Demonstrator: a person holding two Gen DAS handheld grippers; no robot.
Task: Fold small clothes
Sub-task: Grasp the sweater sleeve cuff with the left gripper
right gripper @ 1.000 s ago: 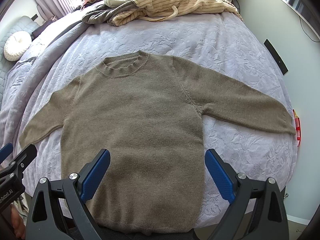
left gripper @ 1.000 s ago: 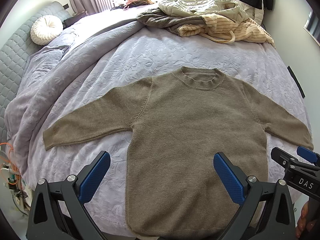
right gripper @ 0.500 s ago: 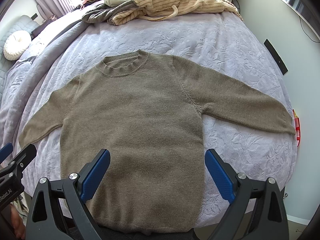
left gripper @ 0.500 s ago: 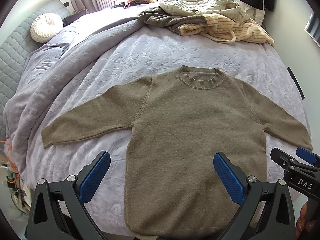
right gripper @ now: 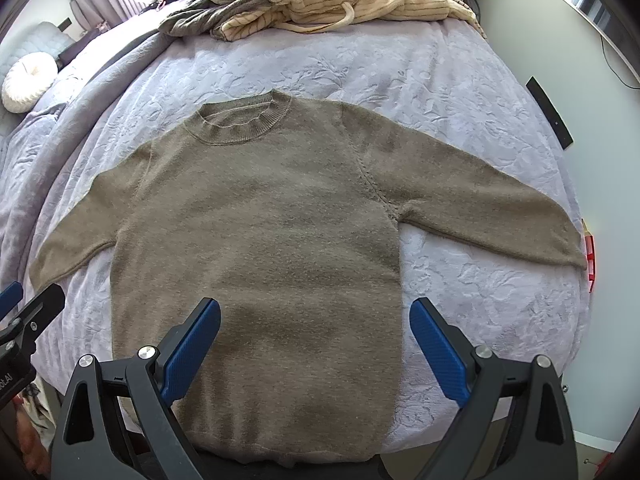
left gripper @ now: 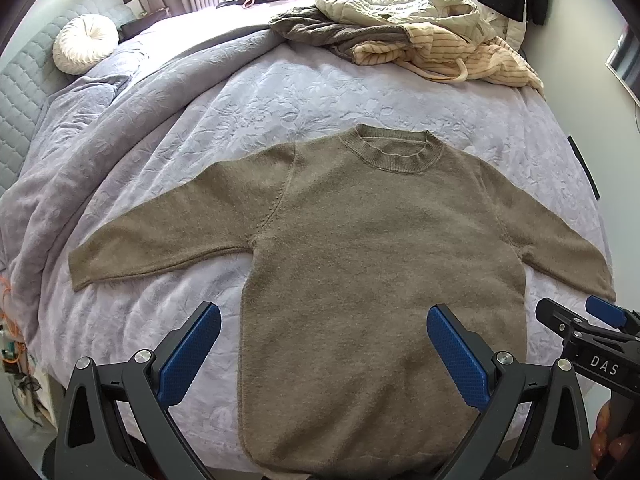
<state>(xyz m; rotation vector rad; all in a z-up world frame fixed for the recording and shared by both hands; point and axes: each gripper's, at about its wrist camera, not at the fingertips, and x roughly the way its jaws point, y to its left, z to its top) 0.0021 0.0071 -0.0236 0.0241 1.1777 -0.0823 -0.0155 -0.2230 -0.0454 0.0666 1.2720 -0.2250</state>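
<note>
An olive-brown knit sweater (left gripper: 372, 272) lies flat and face up on the bed (left gripper: 280, 100), its ribbed round collar (left gripper: 394, 152) toward the far side and its hem at the near edge of the mattress. Both sleeves are spread outward: the left sleeve (left gripper: 168, 232) reaches toward the rumpled part of the bedding, the right sleeve (right gripper: 480, 204) toward the wall-side edge. The body shows no fold.

The left gripper (left gripper: 320, 354) hangs above the hem region, its jaws spread wide with nothing between the blue pads (left gripper: 188, 356); one pad is over bare bedding, the other over the sweater body. The right gripper (right gripper: 316, 346) is likewise held above the lower body of the sweater, jaws wide apart and empty.

The bed carries a pale lilac quilted cover with a leaf relief. At its far side sits a heap of clothes (left gripper: 420, 44), including a cream striped garment and a grey one, well apart from the sweater. A round white cushion (left gripper: 85, 44) rests near the padded headboard (left gripper: 20, 92).
</note>
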